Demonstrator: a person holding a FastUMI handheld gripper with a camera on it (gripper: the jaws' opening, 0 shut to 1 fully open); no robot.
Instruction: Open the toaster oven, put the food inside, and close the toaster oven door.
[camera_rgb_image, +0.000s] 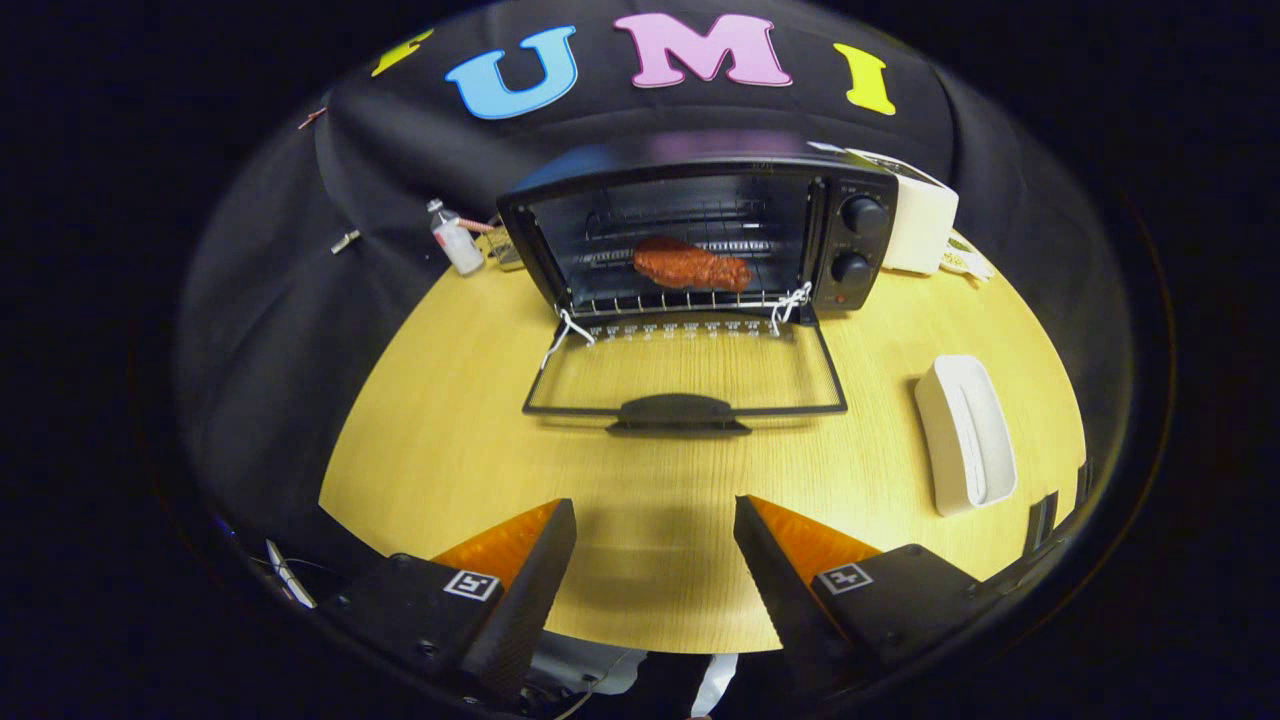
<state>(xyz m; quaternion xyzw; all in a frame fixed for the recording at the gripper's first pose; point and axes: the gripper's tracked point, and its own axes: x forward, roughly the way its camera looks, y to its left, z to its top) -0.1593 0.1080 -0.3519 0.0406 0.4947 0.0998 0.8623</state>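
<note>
Toaster oven (700, 235) open on the table (450, 440), food (690, 265) already racked, door (685, 375) still down, claw (655, 570) released and empty

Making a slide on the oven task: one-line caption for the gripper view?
Open claw hovers above the table, facing the toaster oven with food on its rack and door down.

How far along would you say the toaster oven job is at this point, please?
Done: the toaster oven door lies open and the food sits on the rack inside. In hand: nothing; the gripper is open above the table, short of the door handle. Left: closing the door.
</note>
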